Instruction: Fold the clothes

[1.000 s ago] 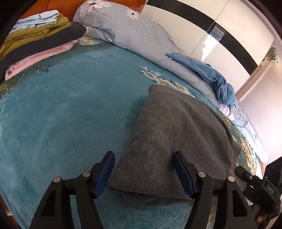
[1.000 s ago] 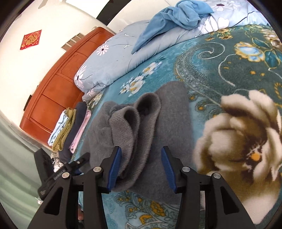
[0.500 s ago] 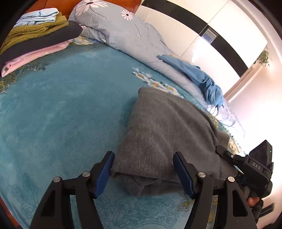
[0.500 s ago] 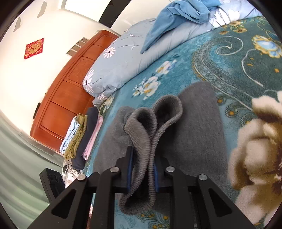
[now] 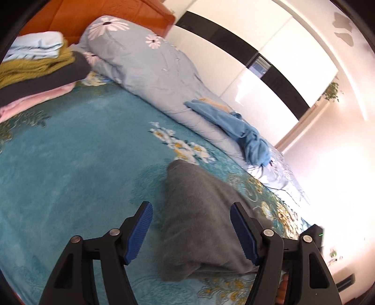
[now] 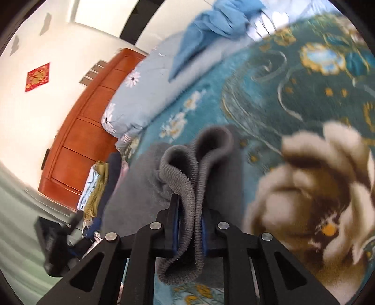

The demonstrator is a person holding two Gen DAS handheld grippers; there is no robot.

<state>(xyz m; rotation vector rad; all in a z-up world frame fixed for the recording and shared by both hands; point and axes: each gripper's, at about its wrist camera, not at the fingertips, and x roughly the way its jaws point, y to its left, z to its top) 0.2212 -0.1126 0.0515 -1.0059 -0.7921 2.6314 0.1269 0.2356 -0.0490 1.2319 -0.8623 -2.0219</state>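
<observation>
A folded grey knit garment [image 5: 199,215] lies on the teal flowered bedspread [image 5: 70,152]. My left gripper [image 5: 191,228] hangs open above its near end, blue pads apart and touching nothing. In the right wrist view, my right gripper [image 6: 189,225] is shut on the garment's ribbed grey hem [image 6: 187,187], which bunches up in loops between the pads. The rest of the grey garment [image 6: 138,192] spreads out to the left below it.
A stack of folded clothes [image 5: 35,68] sits at the far left by the orange headboard [image 5: 93,14]. A rolled floral duvet [image 5: 150,70] runs along the back with a loose blue garment [image 5: 236,129] on it. The other gripper's black body [image 6: 56,244] shows at lower left.
My right gripper closed on the ribbed grey hem and shifted a little with it. My left gripper rose and tilted up, staying open, so the grey garment now sits lower in its view.
</observation>
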